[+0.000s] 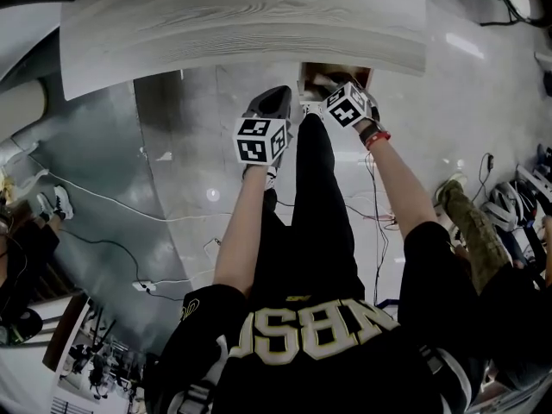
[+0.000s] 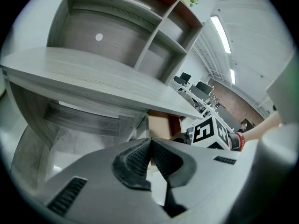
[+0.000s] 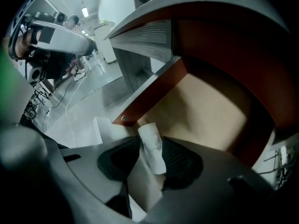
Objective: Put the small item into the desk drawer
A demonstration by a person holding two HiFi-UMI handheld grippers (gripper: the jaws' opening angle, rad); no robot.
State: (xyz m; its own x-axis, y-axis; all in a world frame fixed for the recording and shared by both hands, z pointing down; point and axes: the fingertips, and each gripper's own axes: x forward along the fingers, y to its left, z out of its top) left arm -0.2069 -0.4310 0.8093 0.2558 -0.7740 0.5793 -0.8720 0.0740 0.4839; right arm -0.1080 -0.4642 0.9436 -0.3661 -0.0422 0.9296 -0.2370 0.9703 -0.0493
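The small item (image 3: 151, 136), a white rolled piece, stands between the jaws of my right gripper (image 3: 148, 149). It leans on the right pad (image 3: 180, 160), and a gap shows at the left pad, so the jaws are open. They sit at the mouth of the open desk drawer (image 3: 205, 111), which has red-brown walls and a tan floor. In the head view the right gripper (image 1: 328, 89) reaches into the drawer (image 1: 336, 69) under the desk top. My left gripper (image 2: 149, 143) is shut on nothing and hangs just left of it (image 1: 276, 100).
The grey wood desk top (image 1: 241, 24) overhangs the drawer, with shelves (image 2: 140, 17) above it. Cables (image 1: 103, 201) and a power strip (image 1: 142, 285) lie on the shiny floor at left. Someone else's shoe and leg (image 1: 466, 218) are at right.
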